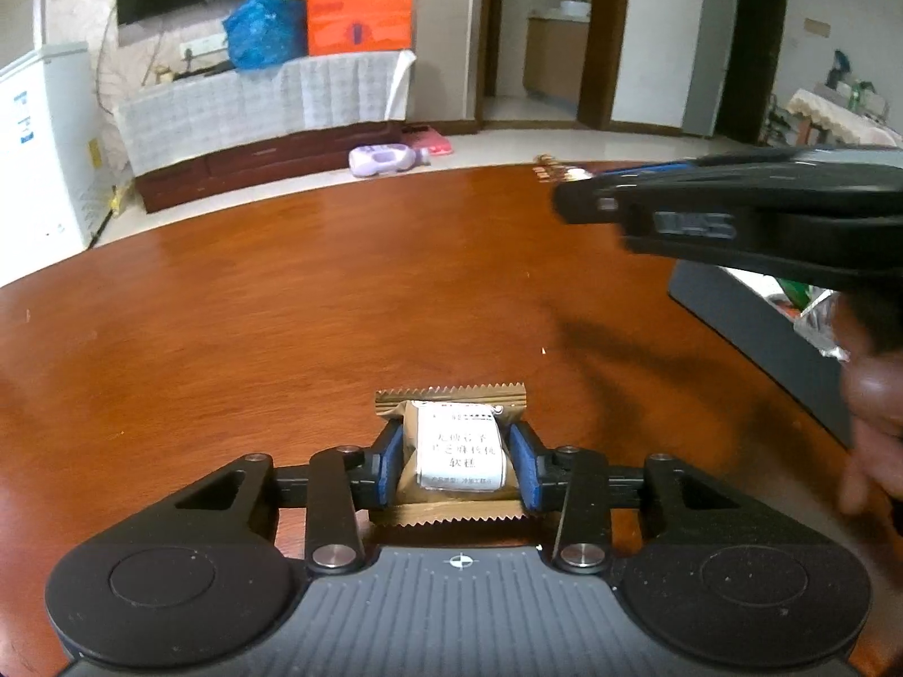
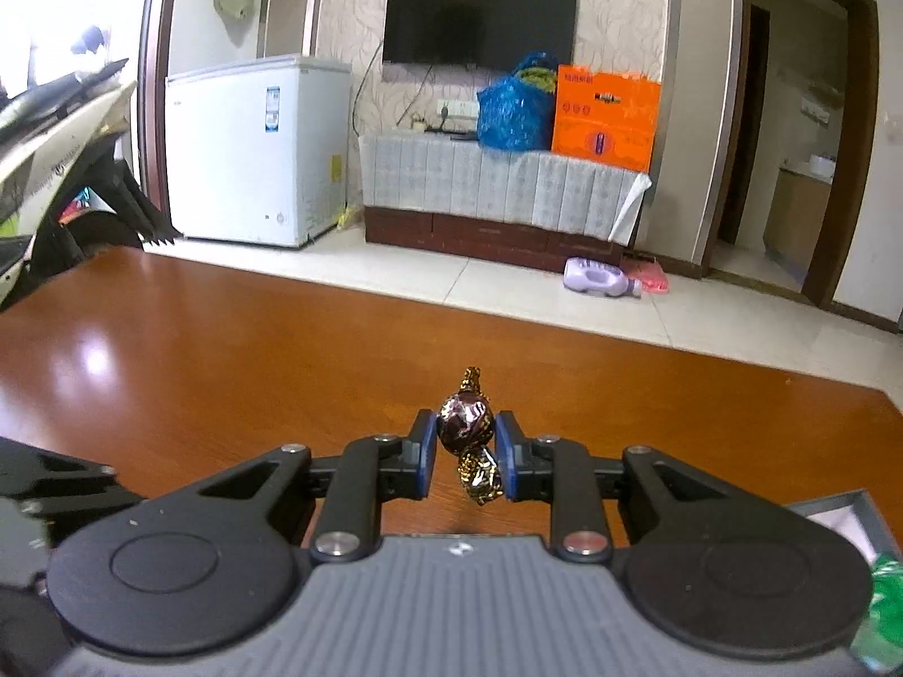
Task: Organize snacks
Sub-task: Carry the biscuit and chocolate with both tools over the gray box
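A big, shiny, brown wooden table (image 1: 338,293) fills most of both views, smooth enough to show bright spots of light. Its far edge curves, and the near part is hidden under the grippers' grey ribbed bodies.

At the right edge of the left wrist view sits a dark grey box (image 1: 750,333) with straight walls. It is cut off by the picture's edge, and something silver and crinkly pokes up inside it; what it is cannot be told.

The left gripper (image 1: 458,460) has black arms and blue pads. Its fingers are pinching a gold snack packet (image 1: 451,451), one pad on each long side. The packet is puffy, with zigzag ends and a white paper label. Whether it touches the table cannot be told.

The right gripper (image 2: 466,451) has the same black arms and blue pads. Its fingers squeeze a small round candy (image 2: 464,426) in shiny dark foil with gold twisted ends, held above the table. In the left wrist view this gripper shows from the side, blurry, and a blurred hand (image 1: 872,423) is cut off at the right edge.
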